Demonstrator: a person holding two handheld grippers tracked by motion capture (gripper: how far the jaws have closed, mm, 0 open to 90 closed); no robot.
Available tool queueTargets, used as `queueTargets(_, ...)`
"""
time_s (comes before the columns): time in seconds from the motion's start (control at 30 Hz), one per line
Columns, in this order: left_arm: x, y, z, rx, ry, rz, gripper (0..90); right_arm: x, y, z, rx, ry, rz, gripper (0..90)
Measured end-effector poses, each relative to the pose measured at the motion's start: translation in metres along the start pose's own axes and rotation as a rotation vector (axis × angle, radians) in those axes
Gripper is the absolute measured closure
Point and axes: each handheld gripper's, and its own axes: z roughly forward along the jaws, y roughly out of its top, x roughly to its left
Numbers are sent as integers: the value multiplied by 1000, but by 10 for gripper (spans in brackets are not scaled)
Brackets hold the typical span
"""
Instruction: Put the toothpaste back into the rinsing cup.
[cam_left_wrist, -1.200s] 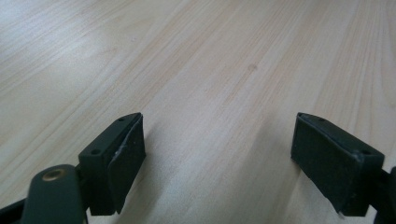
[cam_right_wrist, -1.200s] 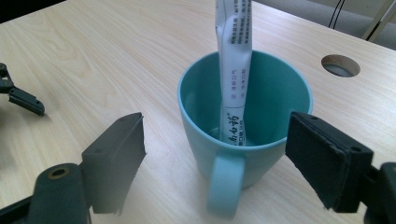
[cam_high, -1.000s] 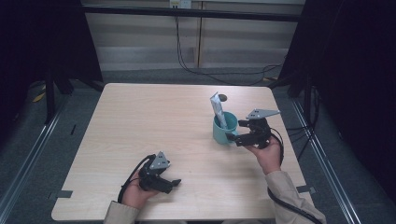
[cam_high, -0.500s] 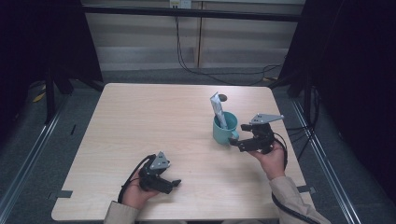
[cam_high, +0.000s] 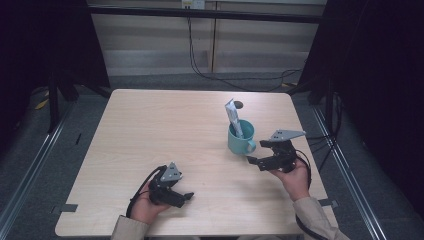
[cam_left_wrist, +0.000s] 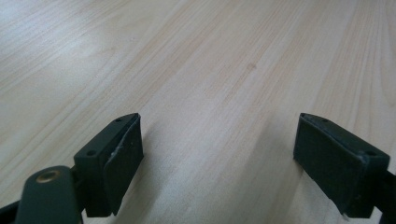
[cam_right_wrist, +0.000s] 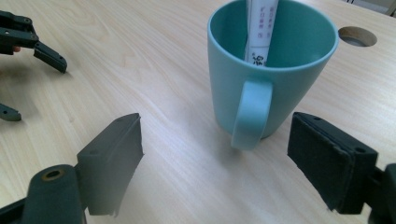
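Looks like the main bit is pretty much done here: a white tube (cam_high: 233, 117) is already stood up inside the teal mug (cam_high: 240, 139), leaning toward the upper left of the frame, with its top poking well above the rim. The mug is parked right of centre in the high view, on the wooden table (cam_high: 150, 130). Nothing else is seen lying loose on the table, so not much is left, judging by this, beyond the hands being cleared away.

The right gripper (cam_high: 257, 161) is held just below and right of the mug, apart from it, jaws spread wide with nothing between them. In the right gripper view the mug's handle (cam_right_wrist: 250, 114) is faced straight on, between the two pads (cam_right_wrist: 114, 161) but further off.

The left gripper (cam_high: 186, 197) is rested low near the bottom edge, left of centre, well apart from the mug. Its jaws are spread wide too, with bare wood between them.
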Motion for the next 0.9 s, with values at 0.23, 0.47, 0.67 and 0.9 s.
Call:
queueTargets(0.23, 0, 0, 0, 0, 0, 0, 155, 5, -9, 0, 13, 2, -8, 173)
queueTargets(0.47, 0, 0, 0, 3, 1, 0, 154, 12, -23, 2, 38, 4, -18, 173)
queueTargets(0.67, 0, 0, 0, 1, 2, 2, 154, 17, -36, 5, 61, 10, -12, 172)
queueTargets(0.9, 0, 0, 0, 1, 1, 2, 154, 19, -50, 8, 86, 8, -13, 173)
